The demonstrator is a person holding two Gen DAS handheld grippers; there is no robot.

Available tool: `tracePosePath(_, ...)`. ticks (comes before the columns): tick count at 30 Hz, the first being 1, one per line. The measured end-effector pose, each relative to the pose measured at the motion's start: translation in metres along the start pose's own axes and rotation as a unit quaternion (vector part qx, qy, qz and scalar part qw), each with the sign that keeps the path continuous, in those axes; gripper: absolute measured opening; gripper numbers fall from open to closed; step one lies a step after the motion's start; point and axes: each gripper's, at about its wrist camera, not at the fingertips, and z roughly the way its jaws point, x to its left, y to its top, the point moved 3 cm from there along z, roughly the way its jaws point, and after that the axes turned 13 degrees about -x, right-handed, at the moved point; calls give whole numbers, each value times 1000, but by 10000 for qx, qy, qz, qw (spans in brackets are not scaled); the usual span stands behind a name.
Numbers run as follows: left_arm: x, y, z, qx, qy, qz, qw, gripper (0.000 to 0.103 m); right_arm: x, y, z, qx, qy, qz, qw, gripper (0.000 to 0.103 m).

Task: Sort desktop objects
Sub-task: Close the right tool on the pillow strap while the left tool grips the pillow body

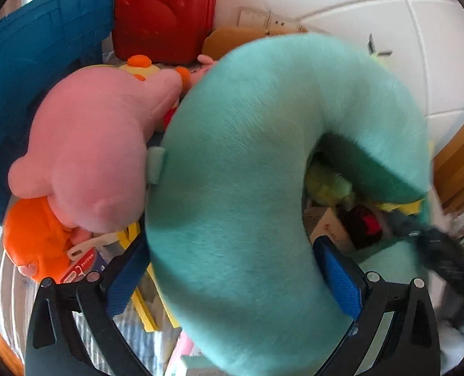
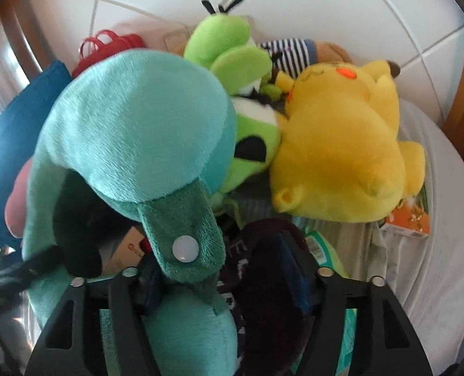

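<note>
A teal U-shaped neck pillow (image 1: 263,163) fills the left wrist view. My left gripper (image 1: 232,269) is shut on its lower arm, the blue pads (image 1: 338,279) pressing both sides. The pillow also shows in the right wrist view (image 2: 138,125), with its dark green snap strap (image 2: 182,235) hanging down. My right gripper (image 2: 222,279) is shut on that strap and on a dark knitted cloth (image 2: 263,282) between its fingers.
A pink plush (image 1: 97,153), an orange plush (image 1: 34,235), a blue cushion (image 1: 34,62) and a red case (image 1: 163,18) lie at the left. A yellow Pikachu plush (image 2: 341,144) and a green plush (image 2: 238,72) lie at the right, by an orange box (image 2: 410,219).
</note>
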Motion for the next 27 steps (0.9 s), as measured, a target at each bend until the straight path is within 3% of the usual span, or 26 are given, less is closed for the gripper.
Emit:
tracePosePath(1,0,0,2,-2,9,4,10000,103,3,1,-4,-73,3,-21,10000,71)
tracePosePath(3,1,0,6,3,1,-9,10000,103,9,4,-13,-242,2,-62,9997,87)
tracePosePath(4,2,1,8,12,-9,-10,10000,103,13,5,-17,-346,-15,-115,9993,101)
tracePosePath(5,2,1,8,14,-19,-12,10000,103,17,6,-21,-451,-36,-176,9988,103)
tracePosePath(11,2,1,10,-30,-94,40,9999,103,29,18,-24,-894,-170,-359,9952,102)
tracePosePath(24,1,12,24,29,-66,-20,10000,102,39,26,15,-929,-29,-876,9918,102)
tracePosePath(25,0,12,23,-1,-82,8,10000,98,39,26,17,-925,-44,-881,9918,94)
tracePosePath(26,-1,14,21,-43,-82,49,9999,94,39,25,16,-934,24,-872,9918,79)
tracePosePath(27,-2,15,19,-77,-76,82,9999,93,41,25,14,-946,112,-859,9917,75)
